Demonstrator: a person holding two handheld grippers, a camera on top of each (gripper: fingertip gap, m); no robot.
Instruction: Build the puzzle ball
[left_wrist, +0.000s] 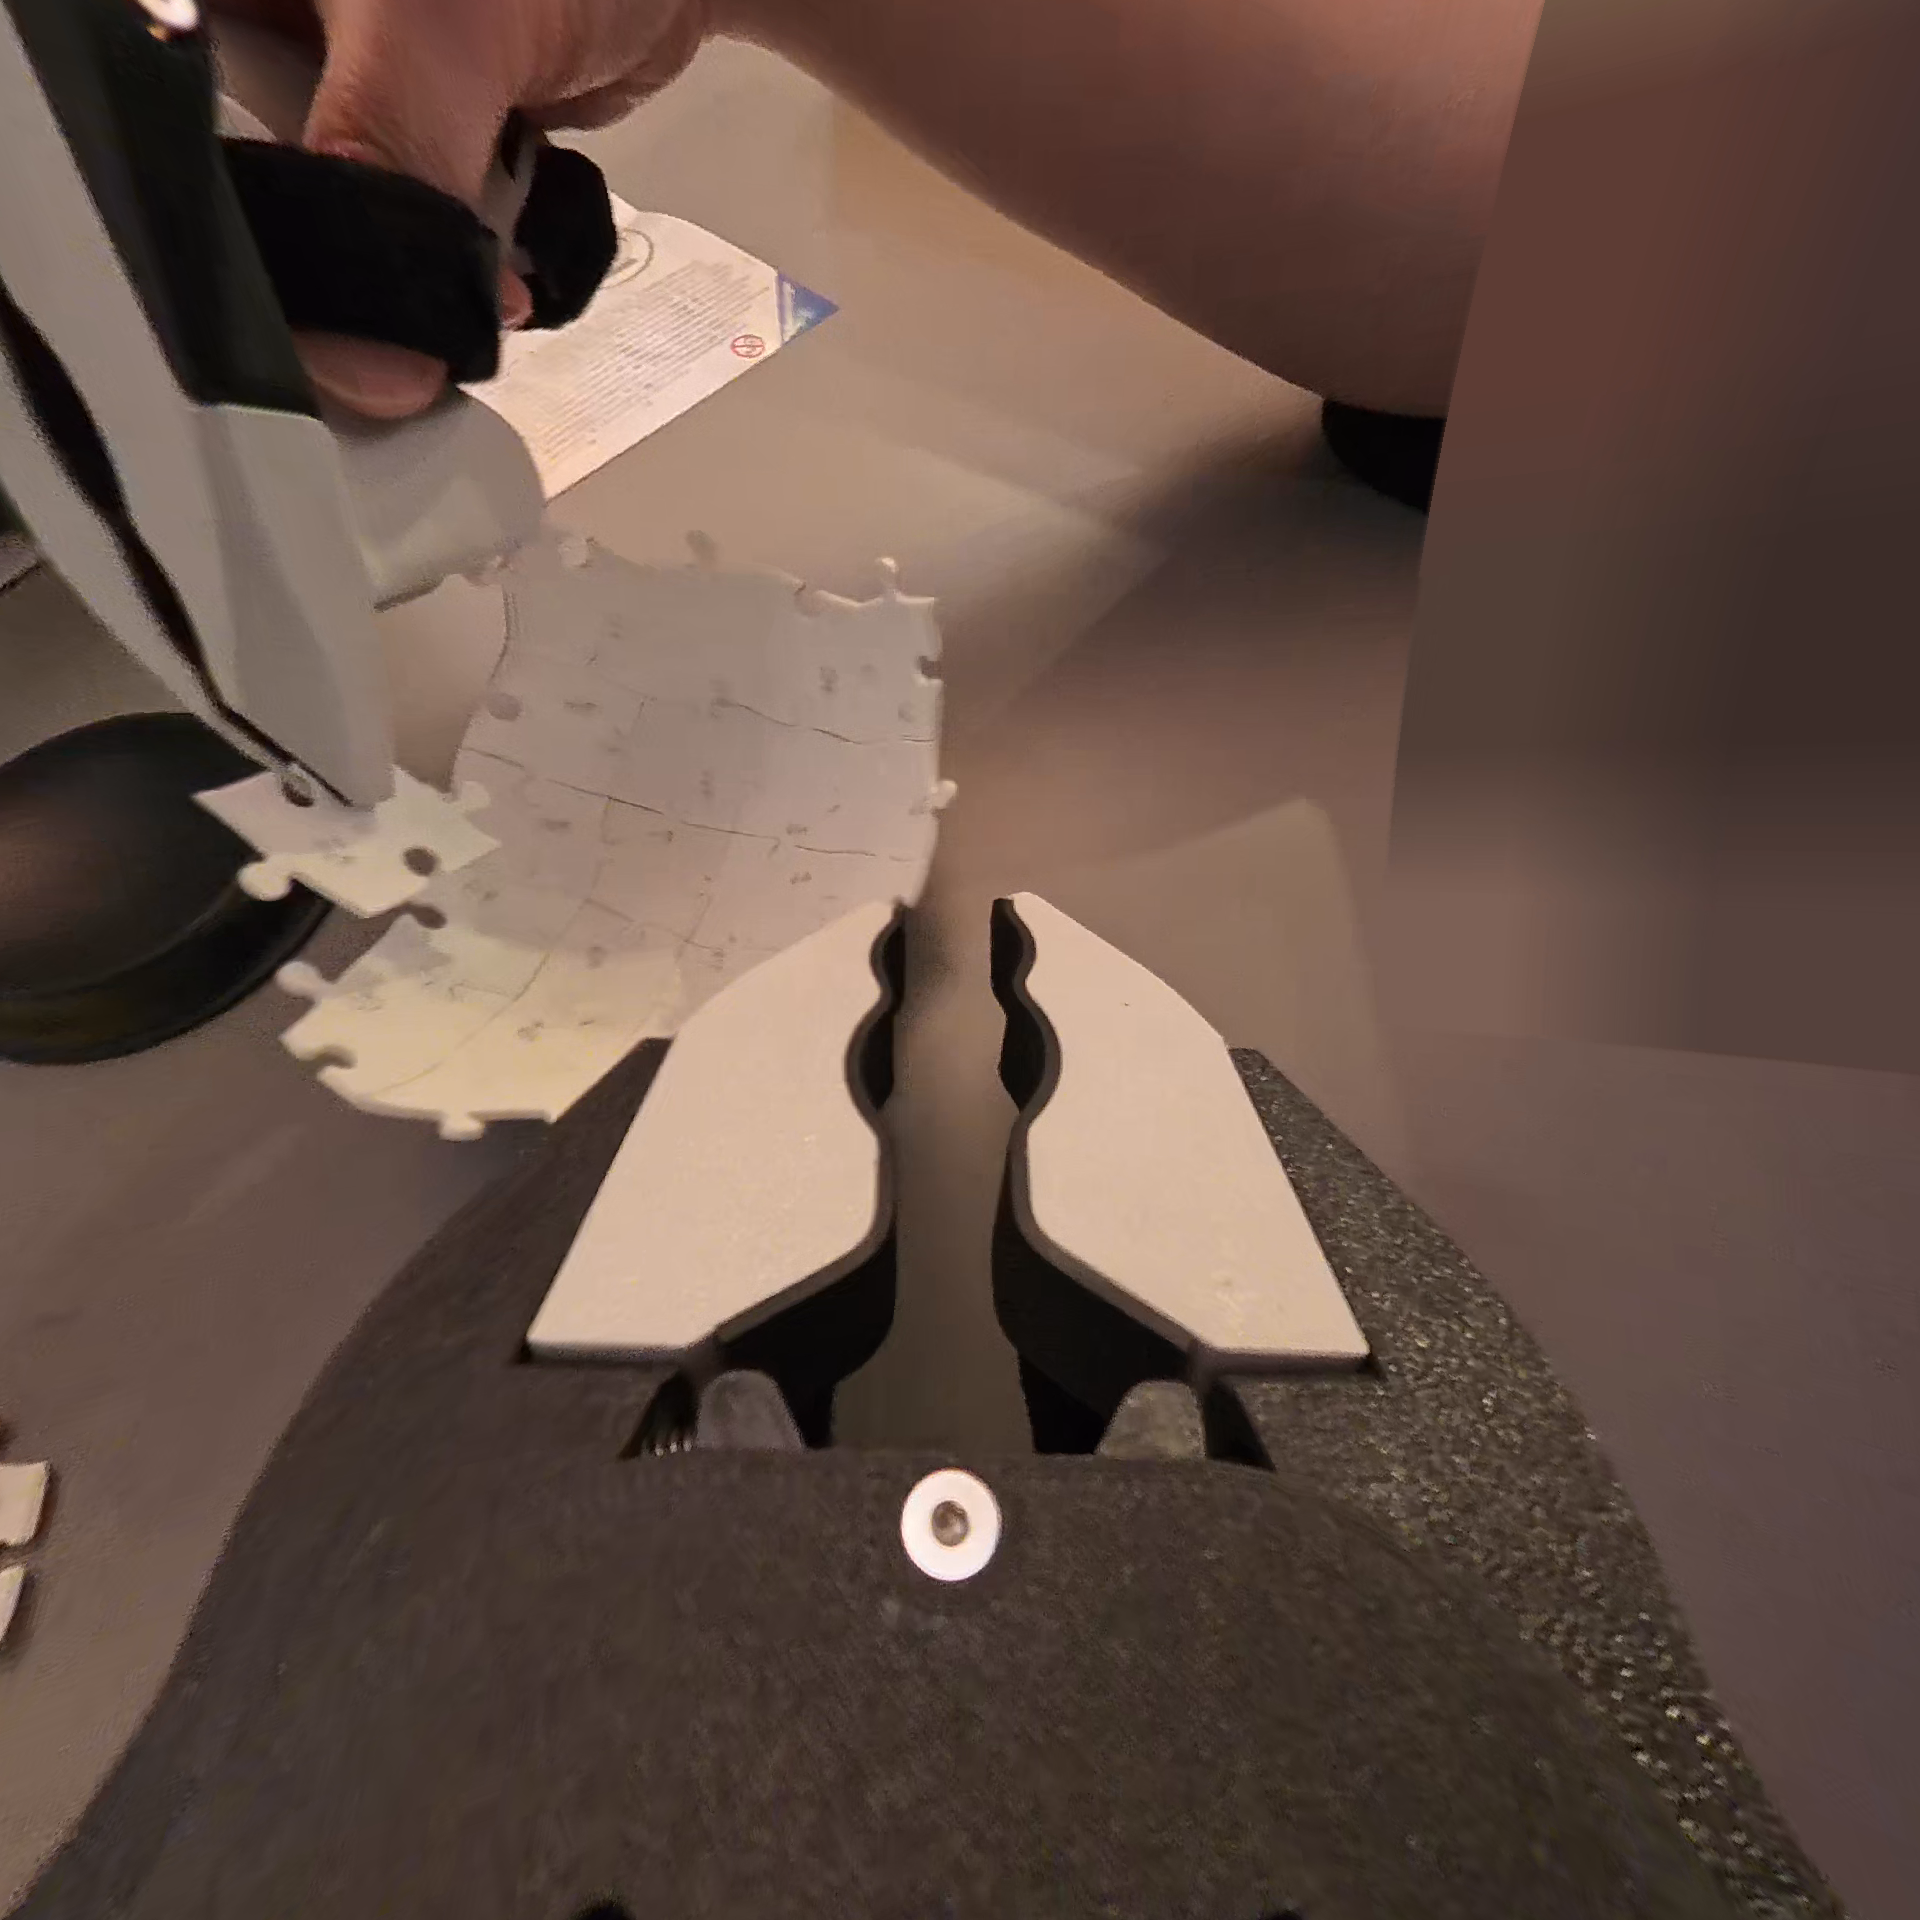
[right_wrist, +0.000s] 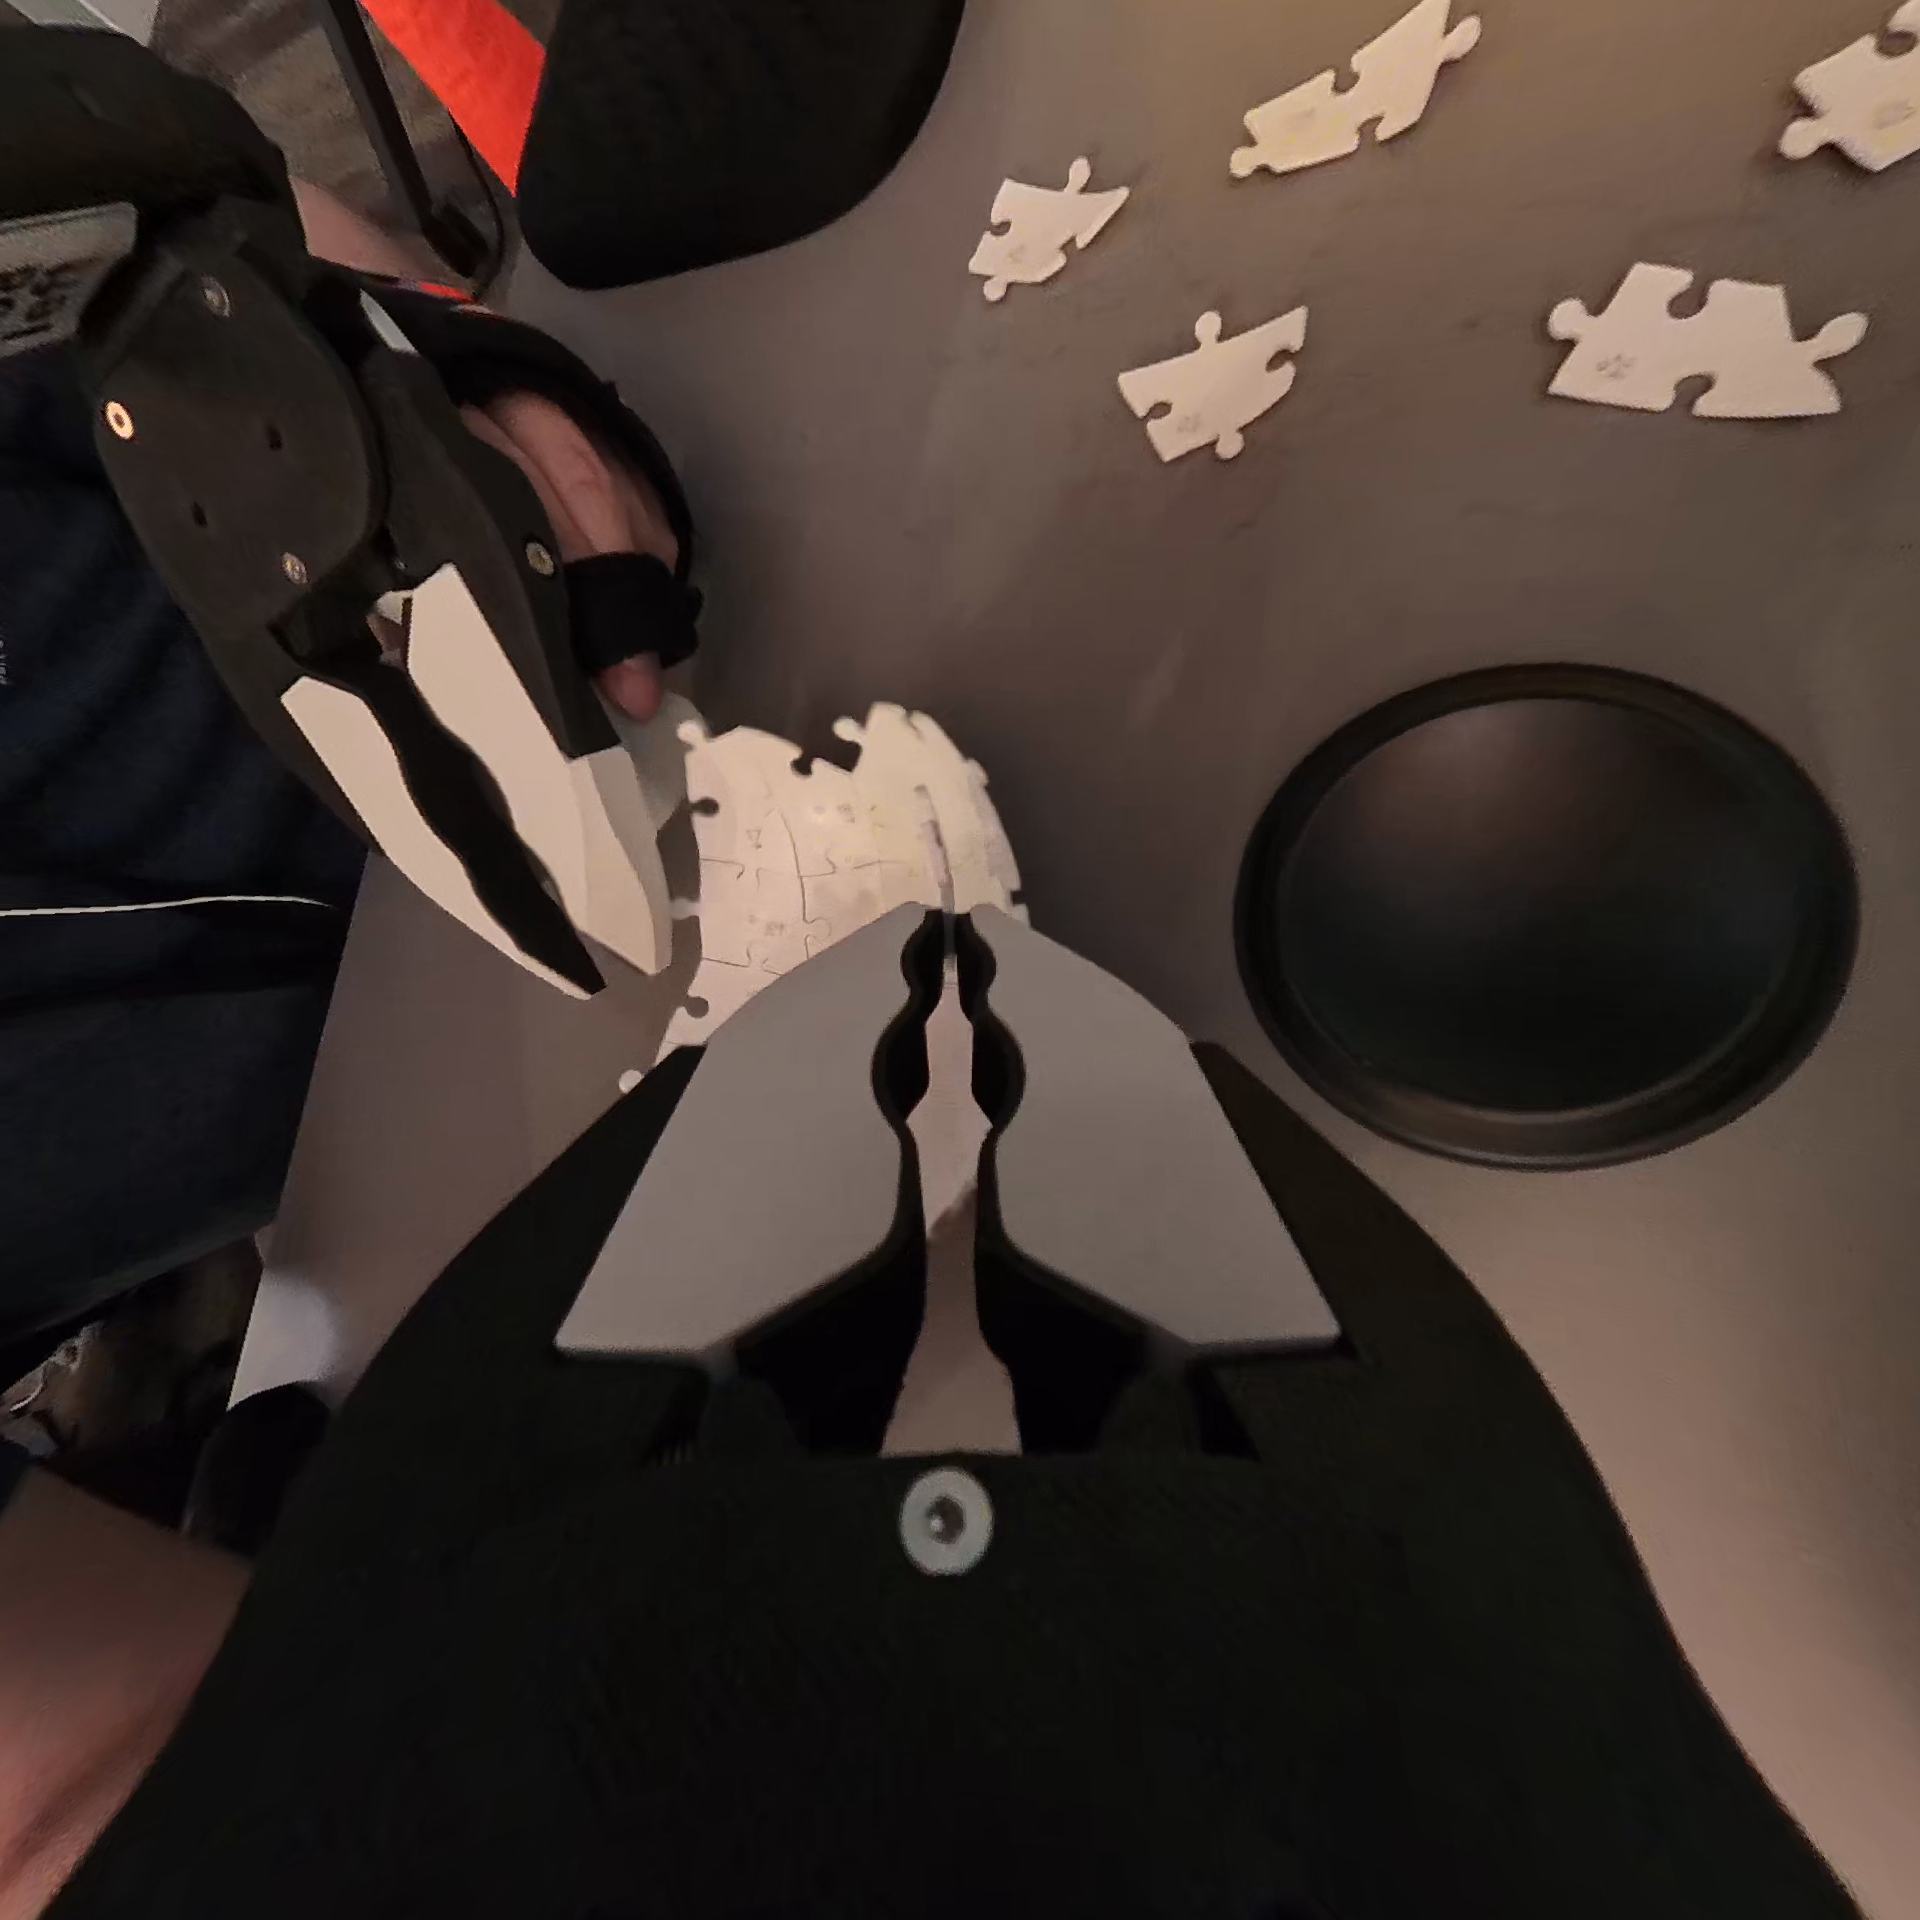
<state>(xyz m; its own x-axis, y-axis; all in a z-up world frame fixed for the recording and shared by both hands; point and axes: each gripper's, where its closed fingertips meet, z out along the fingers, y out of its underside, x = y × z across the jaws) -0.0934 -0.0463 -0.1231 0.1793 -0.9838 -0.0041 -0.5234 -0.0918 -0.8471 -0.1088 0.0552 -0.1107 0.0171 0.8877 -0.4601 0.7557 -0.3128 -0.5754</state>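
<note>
Half-built puzzle shell (right_wrist: 831, 862) sits on counter (right_wrist: 1091, 582) left of black dish (right_wrist: 1538, 914). Right gripper (right_wrist: 948, 920) jaws nearly closed, pinching a loose piece (left_wrist: 353, 842) at shell rim. Left gripper (left_wrist: 945, 909) jaws slightly apart, empty, beside shell. Risk: unheld shell may slide when piece pressed in, w/ tabs misaligning.

Right of shell: black dish (right_wrist: 1546, 914) blocks the table (right_wrist: 1039, 499).
Far right: loose pieces (right_wrist: 1216, 384) scattered, narrow gaps between.
Left: left gripper (right_wrist: 623, 966) crowds puzzle shell (right_wrist: 831, 831).
</note>
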